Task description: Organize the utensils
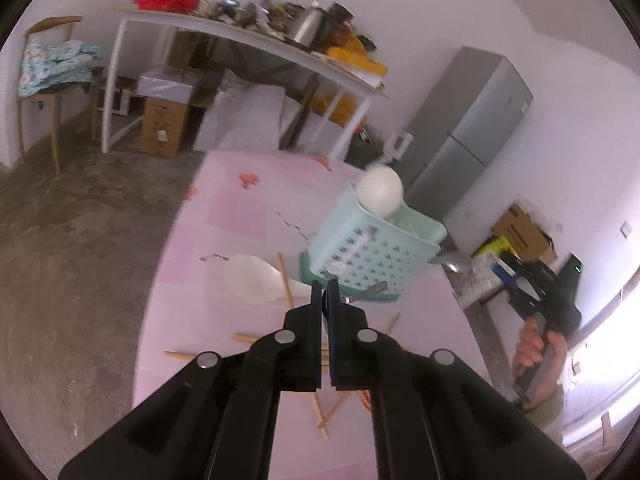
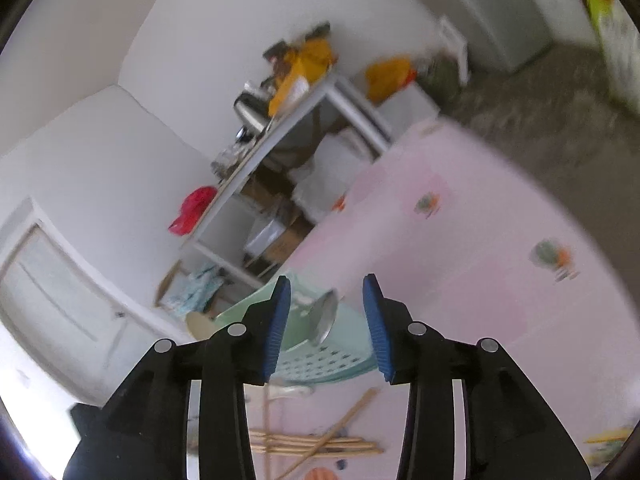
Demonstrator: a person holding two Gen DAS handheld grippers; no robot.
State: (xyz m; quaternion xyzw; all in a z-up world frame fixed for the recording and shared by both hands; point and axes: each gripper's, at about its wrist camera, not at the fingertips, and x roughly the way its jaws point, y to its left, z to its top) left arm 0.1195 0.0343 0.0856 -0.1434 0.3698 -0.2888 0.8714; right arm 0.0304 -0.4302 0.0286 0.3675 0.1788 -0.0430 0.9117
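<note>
A mint-green perforated utensil basket point(image 1: 362, 258) stands on the pink table point(image 1: 240, 216), with a white ladle head point(image 1: 380, 190) sticking out of its top. A metal spoon point(image 1: 454, 263) hangs in the air just right of the basket. My left gripper point(image 1: 325, 286) is shut and empty, close in front of the basket. Several wooden chopsticks point(image 1: 286, 280) lie on the table around it. In the right wrist view my right gripper point(image 2: 326, 292) is open above the basket point(image 2: 320, 360), and the spoon point(image 2: 324, 318) is between its fingers, untouched. Chopsticks point(image 2: 316, 442) lie below.
A white spoon or paper piece point(image 1: 256, 278) lies left of the basket. A cluttered white shelf table point(image 1: 248, 36), cardboard boxes point(image 1: 162, 124), a chair point(image 1: 52, 76) and a grey fridge point(image 1: 468, 132) stand behind. The right gripper and hand point(image 1: 540, 320) show at right.
</note>
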